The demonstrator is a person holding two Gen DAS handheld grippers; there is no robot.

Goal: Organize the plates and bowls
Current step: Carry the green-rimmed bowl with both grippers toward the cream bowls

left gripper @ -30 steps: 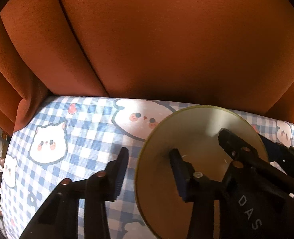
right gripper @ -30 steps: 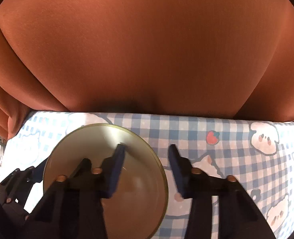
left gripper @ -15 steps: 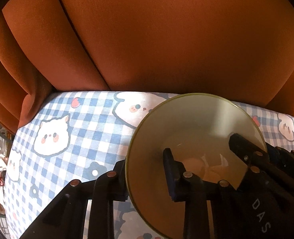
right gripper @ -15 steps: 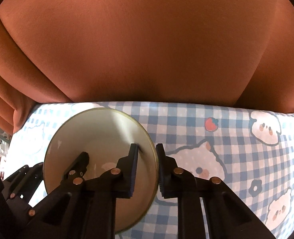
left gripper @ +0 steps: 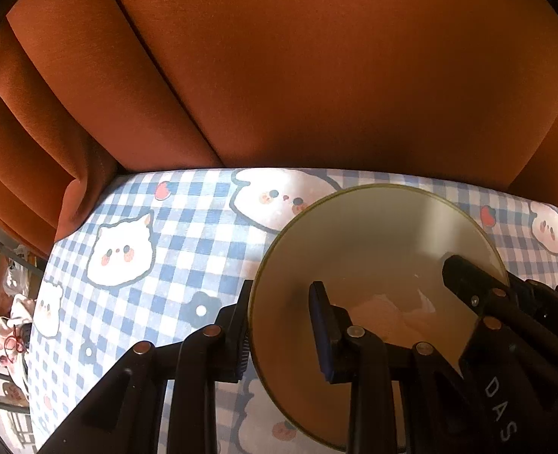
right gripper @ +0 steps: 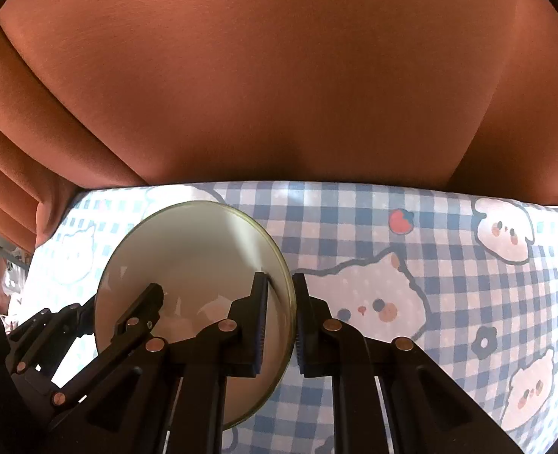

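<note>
A cream bowl with a gold rim point(left gripper: 377, 249) is held tilted above the checked tablecloth; it also shows in the right wrist view point(right gripper: 188, 261). My left gripper point(left gripper: 279, 325) straddles its left rim, one finger outside and one inside, with a gap still visible around the rim. My right gripper point(right gripper: 281, 321) is shut on the bowl's right rim, pads pressed on both sides. The right gripper's fingers point(left gripper: 468, 276) show inside the bowl in the left wrist view.
The blue and white checked tablecloth point(right gripper: 449, 265) with cartoon animals covers the table. An orange curtain point(left gripper: 279, 75) hangs right behind the table's far edge. Clutter shows past the table's left edge point(left gripper: 10, 325).
The right gripper has closed on the bowl's right rim. The left gripper's fingers narrowed around the left rim. The bowl tipped up and rose slightly.
</note>
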